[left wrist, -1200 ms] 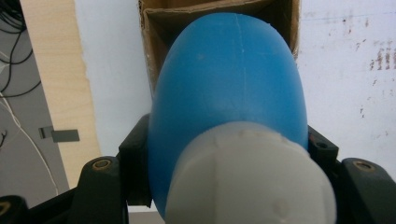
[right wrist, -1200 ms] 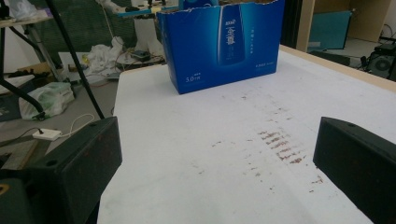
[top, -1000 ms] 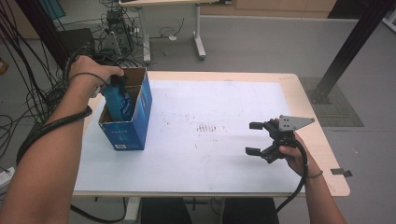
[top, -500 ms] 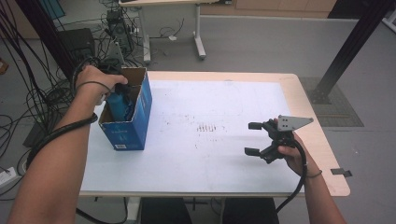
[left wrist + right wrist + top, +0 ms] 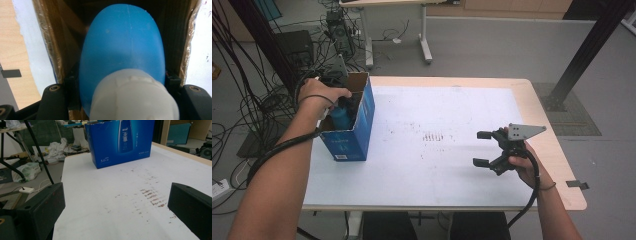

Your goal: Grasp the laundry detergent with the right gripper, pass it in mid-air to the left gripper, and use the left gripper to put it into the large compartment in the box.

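One blue carton (image 5: 348, 132) stands upright on the bench (image 5: 452, 190), open at the top, and everything else can be placed from it. It sits at the bench's left end on the white sheet (image 5: 437, 165) that covers most of the wooden top. One blue bottle (image 5: 340, 116) with a white cap is inside the carton, its upper part visible in the opening from the high view.

There are two tongs. The left tongs (image 5: 122, 82) reach down into the carton's open top, with the person's left hand (image 5: 319, 95) over the carton's rim. In the left gripper view the jaws are clamped on the bottle, one on each flank of its blue body just below the white cap (image 5: 133, 96), and the carton's brown inner walls rise on both sides. The high view hides that grip under the hand.

The right tongs (image 5: 484, 148) are well apart from the carton, toward the bench's right end, held in the right hand (image 5: 524, 167) just above the sheet with the jaws spread wide and nothing between them. The grey three-cornered plate (image 5: 524, 131) sits on top of them.

The right gripper view looks back across the sheet at the carton's printed long side (image 5: 120, 141), showing white lettering and a bottle picture that the high view does not resolve. One patch of small brown marks (image 5: 434, 136) lies on the sheet between the carton and the right tongs.
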`<state>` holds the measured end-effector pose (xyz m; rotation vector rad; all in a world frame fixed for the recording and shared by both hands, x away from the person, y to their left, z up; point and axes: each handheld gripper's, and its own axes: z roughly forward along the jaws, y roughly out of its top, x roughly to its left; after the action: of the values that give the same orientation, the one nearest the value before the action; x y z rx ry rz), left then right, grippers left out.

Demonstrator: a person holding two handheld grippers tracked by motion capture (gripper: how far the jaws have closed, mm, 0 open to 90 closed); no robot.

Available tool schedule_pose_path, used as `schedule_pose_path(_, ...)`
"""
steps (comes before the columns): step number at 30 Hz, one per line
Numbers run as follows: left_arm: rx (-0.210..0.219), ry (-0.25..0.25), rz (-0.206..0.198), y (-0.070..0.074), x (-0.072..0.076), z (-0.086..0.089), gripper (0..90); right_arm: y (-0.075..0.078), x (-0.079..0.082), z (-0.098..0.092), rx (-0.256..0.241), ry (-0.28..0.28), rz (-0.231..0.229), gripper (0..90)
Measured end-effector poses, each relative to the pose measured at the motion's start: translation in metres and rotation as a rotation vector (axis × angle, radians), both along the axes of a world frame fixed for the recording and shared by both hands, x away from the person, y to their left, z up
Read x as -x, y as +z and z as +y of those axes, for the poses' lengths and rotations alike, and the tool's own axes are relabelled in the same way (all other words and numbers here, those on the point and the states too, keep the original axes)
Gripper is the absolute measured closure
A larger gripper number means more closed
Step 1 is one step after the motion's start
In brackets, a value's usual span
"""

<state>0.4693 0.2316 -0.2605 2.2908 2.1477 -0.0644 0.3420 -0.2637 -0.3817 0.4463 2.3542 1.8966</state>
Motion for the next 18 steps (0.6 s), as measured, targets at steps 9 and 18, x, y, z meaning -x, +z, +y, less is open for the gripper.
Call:
schedule_pose_path(9,-0.003,0.004,0.01,-0.0083,0.0015,-0.0002,37.6,0.0002,0.0008,-0.0012,-0.003,-0.002,-0.001,1.0)
schedule_pose_path(18,0.0,0.008,0.009,-0.0108,0.0018,0.0002,37.5,0.0003,0.0007,-0.0001,-0.004,-0.001,-0.003,1.0)
